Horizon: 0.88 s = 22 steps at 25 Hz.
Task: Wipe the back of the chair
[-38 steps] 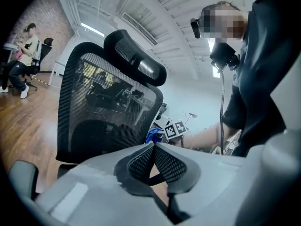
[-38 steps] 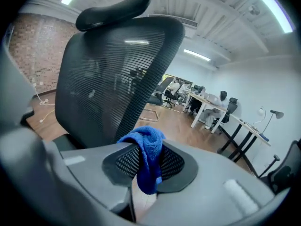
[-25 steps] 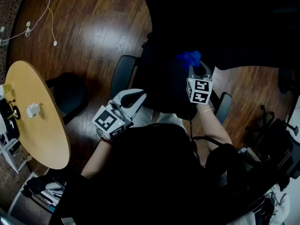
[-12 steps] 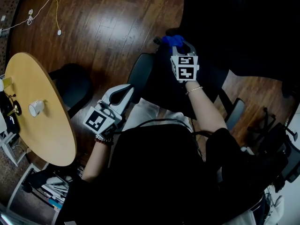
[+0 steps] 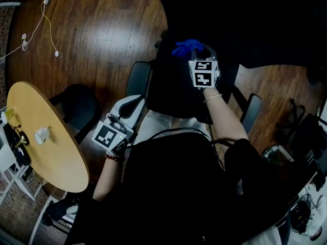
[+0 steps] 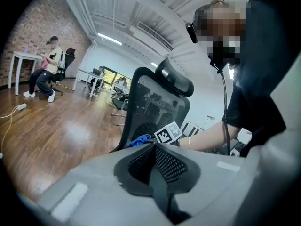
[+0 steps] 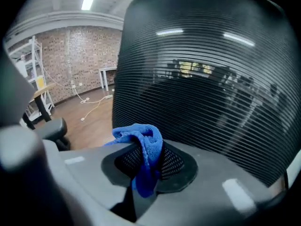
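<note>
Right gripper jaws pinch the blue cloth, right up at the mesh chair back; can't tell if it's touching. Suggest pressing the bunched cloth flat and sweeping overlapping rows with light force, since mesh likely gives. Left gripper jaws pressed together, empty, low beside the chair. Watch the armrest and headrest. Round desk with cup sits well left, out of the path.

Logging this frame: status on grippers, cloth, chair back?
Right gripper shut on blue cloth, up at the chair back; contact unclear. Left gripper shut, empty, off the chair. Nothing seen between cloth and mesh.
</note>
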{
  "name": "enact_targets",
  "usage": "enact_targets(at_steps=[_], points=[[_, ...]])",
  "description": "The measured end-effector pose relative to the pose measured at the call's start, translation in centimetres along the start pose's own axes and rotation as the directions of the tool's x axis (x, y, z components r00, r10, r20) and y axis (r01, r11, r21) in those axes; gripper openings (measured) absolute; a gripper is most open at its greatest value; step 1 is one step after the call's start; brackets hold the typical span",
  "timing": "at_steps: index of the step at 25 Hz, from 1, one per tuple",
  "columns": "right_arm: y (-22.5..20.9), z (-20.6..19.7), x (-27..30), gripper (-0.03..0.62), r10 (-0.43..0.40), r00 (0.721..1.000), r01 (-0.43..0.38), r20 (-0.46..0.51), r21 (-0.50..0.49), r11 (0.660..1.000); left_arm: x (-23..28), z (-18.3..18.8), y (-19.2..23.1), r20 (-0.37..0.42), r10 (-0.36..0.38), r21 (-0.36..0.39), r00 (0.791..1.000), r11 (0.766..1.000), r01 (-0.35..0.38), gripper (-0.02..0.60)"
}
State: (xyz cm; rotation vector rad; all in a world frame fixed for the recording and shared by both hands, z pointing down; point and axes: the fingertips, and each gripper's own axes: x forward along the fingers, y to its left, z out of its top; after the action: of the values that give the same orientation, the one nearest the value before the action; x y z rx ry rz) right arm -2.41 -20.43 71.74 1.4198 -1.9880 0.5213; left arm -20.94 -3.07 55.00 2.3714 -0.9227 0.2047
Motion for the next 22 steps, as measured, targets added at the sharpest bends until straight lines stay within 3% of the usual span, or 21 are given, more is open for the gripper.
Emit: enact_targets(at_steps=[7, 13, 19, 22], points=[[-11.2, -5.8, -4.1, 0.077, -0.171, 0.980, 0.177, -0.097, 0.058, 0.982, 4.7, -0.5, -4.3, -0.060, -0.085, 0.030, 0.995, 0.996, 0.087, 0.003], [-17.2, -9.4, -7.0, 0.078, -0.251, 0.952, 0.264, -0.178, 0.052, 0.963, 7.4, -0.4, -7.4, -0.058, -0.105, 0.018, 0.993, 0.994, 0.106, 0.003], [-22.1, -13.5, -10.9, 0.078, -0.354, 0.871, 0.412, -0.341, 0.115, 0.904, 9.1, -0.2, -10.2, -0.052, -0.115, 0.043, 0.992, 0.992, 0.118, 0.003], [-23.4, -13.6, -11.7, 0.078, -0.340, 0.882, 0.400, -0.327, 0.136, 0.906, 10.0, -0.1, -11.3, -0.051, -0.123, 0.044, 0.991, 0.991, 0.126, 0.003]])
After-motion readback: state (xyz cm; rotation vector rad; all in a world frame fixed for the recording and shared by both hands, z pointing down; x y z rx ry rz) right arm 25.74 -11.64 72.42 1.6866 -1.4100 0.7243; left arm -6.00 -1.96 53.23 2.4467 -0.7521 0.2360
